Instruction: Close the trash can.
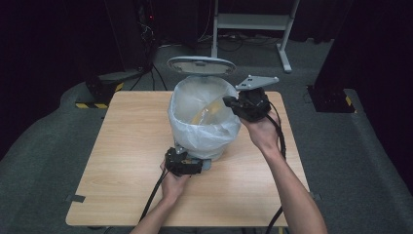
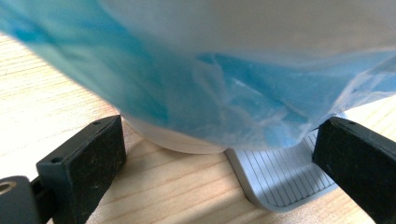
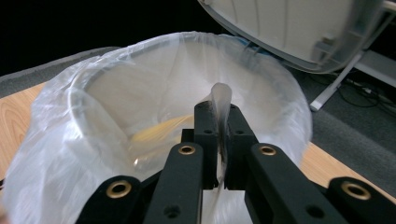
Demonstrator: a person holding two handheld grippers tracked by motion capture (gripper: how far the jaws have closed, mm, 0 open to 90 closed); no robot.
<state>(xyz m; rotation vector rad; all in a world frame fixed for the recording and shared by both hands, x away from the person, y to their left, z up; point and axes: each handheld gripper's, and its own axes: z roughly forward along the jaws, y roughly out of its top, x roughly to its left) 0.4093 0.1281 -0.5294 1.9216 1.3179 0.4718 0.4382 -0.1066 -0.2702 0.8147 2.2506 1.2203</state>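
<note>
A pedal bin (image 1: 214, 146) with a clear plastic bag (image 1: 195, 129) lining it stands near the middle of the wooden table (image 1: 126, 161), its lid (image 1: 200, 65) tipped up at the back. The right gripper (image 1: 228, 101) reaches over the bin's right rim, and its jaws are pressed together on a fold of the bag's edge (image 3: 220, 105), which sticks up between them. The left gripper (image 1: 198, 165) sits low at the front of the bin, its jaws spread wide to either side of the grey pedal (image 2: 285, 175), gripping nothing.
</note>
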